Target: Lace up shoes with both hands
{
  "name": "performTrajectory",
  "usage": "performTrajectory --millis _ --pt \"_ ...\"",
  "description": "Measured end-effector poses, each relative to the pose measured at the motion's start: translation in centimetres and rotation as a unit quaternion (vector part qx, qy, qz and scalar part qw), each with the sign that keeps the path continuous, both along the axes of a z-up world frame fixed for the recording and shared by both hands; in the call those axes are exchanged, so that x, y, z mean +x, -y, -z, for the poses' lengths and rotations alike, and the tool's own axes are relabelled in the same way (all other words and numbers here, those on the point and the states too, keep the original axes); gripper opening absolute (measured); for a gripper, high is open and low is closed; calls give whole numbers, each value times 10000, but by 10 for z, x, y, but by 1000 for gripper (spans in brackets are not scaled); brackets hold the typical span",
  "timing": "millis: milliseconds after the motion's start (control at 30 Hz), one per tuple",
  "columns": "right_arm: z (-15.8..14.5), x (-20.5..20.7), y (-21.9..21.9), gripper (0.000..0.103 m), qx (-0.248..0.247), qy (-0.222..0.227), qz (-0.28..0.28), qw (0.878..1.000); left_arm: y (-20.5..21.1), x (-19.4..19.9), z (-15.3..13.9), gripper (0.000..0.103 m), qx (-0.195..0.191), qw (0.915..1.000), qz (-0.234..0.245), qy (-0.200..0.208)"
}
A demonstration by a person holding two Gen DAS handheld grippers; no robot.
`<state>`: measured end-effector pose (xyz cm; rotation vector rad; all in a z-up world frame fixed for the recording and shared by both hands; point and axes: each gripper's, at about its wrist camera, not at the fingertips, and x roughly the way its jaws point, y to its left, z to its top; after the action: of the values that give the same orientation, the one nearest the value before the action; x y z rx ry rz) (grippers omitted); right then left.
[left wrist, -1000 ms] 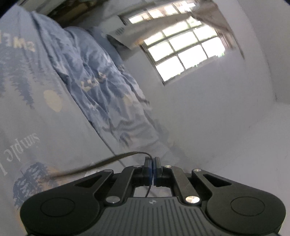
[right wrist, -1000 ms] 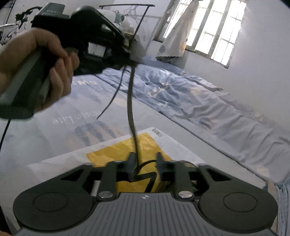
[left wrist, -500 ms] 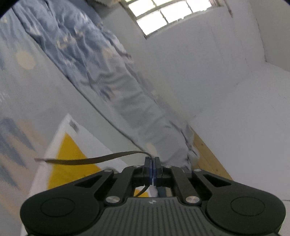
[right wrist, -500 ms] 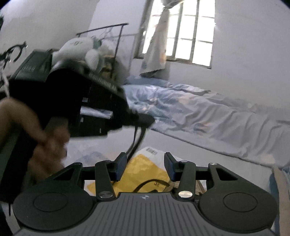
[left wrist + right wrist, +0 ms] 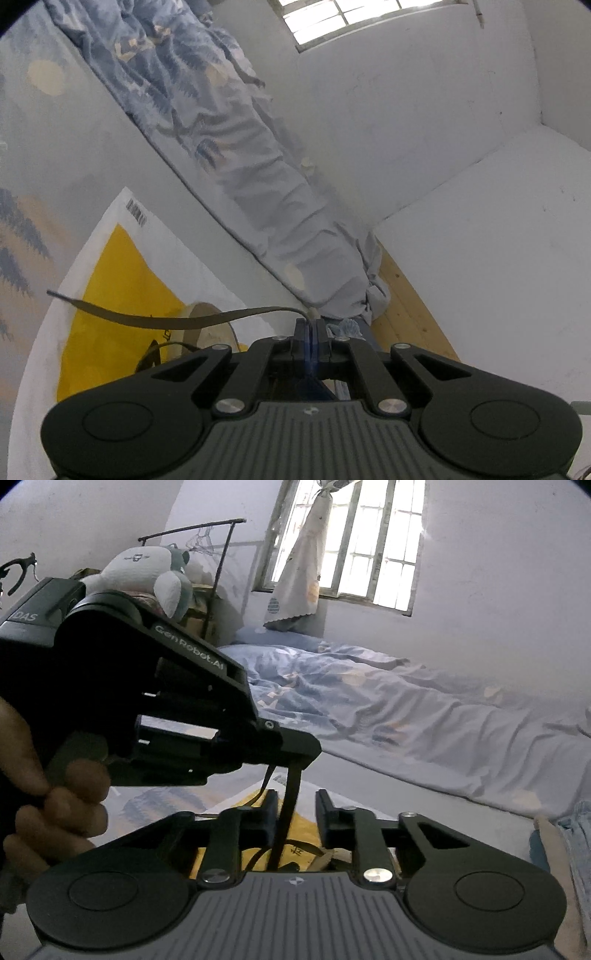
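My left gripper (image 5: 311, 321) is shut on a dark flat shoelace (image 5: 166, 321), whose free end trails off to the left. In the right wrist view a hand holds that left gripper (image 5: 299, 753) just above and left of my right gripper (image 5: 297, 805). The shoelace (image 5: 288, 812) hangs taut from it straight down between the right fingers, close to the left pad. The right jaws are closing, with a gap still showing on the lace's right side. Tan parts of the shoe (image 5: 332, 856) show below the right fingers, mostly hidden. The shoe (image 5: 201, 328) peeks out left of the left gripper.
The shoe sits on a white and yellow bag (image 5: 110, 288) spread on a bed sheet. A crumpled blue quilt (image 5: 369, 701) lies along the wall. A plush toy (image 5: 147, 572) and a clothes rail stand at the back left. A wooden bed edge (image 5: 406, 295) runs at the right.
The left gripper has come down close over the right one, keeping the lace. The lace now stands between the right fingers, which have narrowed since half a second ago.
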<state>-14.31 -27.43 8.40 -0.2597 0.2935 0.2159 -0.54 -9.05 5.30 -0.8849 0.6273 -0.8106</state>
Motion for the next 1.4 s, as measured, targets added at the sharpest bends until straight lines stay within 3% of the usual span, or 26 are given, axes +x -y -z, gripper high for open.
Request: performTrajectory --millis 133,200,300,667,1000,1233,1400 --pt "2 0 -3 14 -136 49 15 9999 2 2 3 0 -56 9999 44 -93" --pt "4 -2 -5 5 -217 63 -4 9997 1 2 4 0 -76 9999 39 -111" --pt "5 -4 -7 3 -283 97 -56 9995 -2 3 5 0 -148 9998 11 -161" --pt "9 -6 -12 3 -463 14 -307 9985 -19 12 12 0 -773 9961 -55 -416" --pt "13 -7 -12 3 -532 -106 -424 9976 -36 20 9 0 -1084 9932 -285 -306" --pt "14 -8 -13 3 -560 -178 -561 9967 -46 23 13 0 -1598 9855 -456 -348" --pt "16 -8 -11 3 -532 -284 -616 9963 -54 24 10 0 -1650 9839 -630 -262"
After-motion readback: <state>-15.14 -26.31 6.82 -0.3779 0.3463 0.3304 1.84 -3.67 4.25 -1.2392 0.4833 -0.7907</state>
